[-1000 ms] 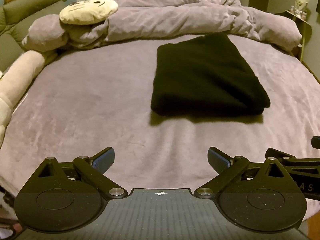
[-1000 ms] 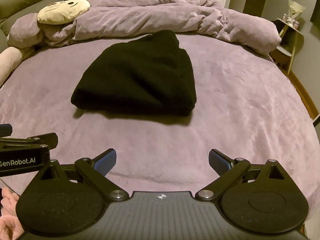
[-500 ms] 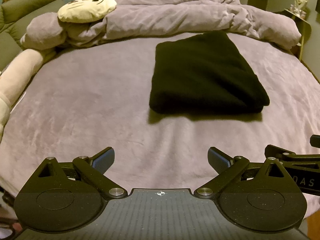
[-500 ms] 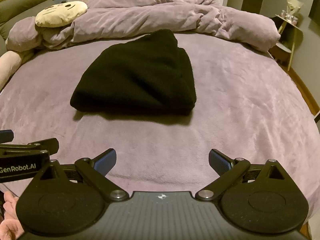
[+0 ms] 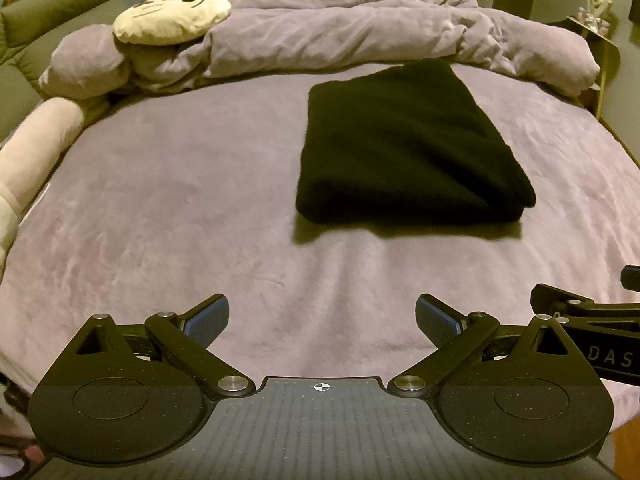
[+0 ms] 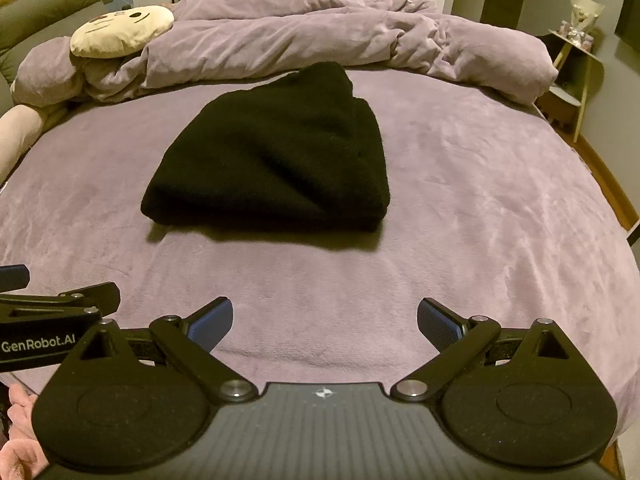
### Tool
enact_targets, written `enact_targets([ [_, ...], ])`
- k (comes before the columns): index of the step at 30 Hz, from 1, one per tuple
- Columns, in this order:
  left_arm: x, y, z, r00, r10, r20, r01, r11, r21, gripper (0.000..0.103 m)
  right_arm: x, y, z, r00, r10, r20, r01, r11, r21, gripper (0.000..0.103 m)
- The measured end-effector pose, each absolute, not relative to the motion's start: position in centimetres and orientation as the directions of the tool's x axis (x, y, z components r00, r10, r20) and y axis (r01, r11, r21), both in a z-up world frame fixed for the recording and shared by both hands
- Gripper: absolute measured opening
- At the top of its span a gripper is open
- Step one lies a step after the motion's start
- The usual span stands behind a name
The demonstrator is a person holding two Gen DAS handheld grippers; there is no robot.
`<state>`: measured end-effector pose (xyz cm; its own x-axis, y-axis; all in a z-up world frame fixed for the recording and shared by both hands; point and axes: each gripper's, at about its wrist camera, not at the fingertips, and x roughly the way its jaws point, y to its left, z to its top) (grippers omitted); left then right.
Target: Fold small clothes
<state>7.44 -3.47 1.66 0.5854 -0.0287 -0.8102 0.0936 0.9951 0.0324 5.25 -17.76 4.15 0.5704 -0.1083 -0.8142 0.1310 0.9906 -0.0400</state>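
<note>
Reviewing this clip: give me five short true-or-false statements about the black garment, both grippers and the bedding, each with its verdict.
1. The folded black knit garment lies on the purple plush bedspread. True.
2. The left gripper is clamped on the garment. False: it is open, empty, short of the garment.
3. The right gripper is open and holds nothing. True.
4. The garment is spread out flat in a single layer. False: it is a thick folded bundle.
5. The cream round face cushion sits on top of the garment. False: it rests on the bunched purple duvet at the far left.
</note>
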Motion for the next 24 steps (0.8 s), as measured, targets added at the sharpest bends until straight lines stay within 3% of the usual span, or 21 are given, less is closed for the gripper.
enact_targets([
  [24,7.25,-3.51,1.45,0.583,-0.028,-0.812,0.091,0.995,0.031,0.103,4.78,-17.58,4.36,0.578,-0.099,-0.810,0.135,0.991,-0.025,0.099],
])
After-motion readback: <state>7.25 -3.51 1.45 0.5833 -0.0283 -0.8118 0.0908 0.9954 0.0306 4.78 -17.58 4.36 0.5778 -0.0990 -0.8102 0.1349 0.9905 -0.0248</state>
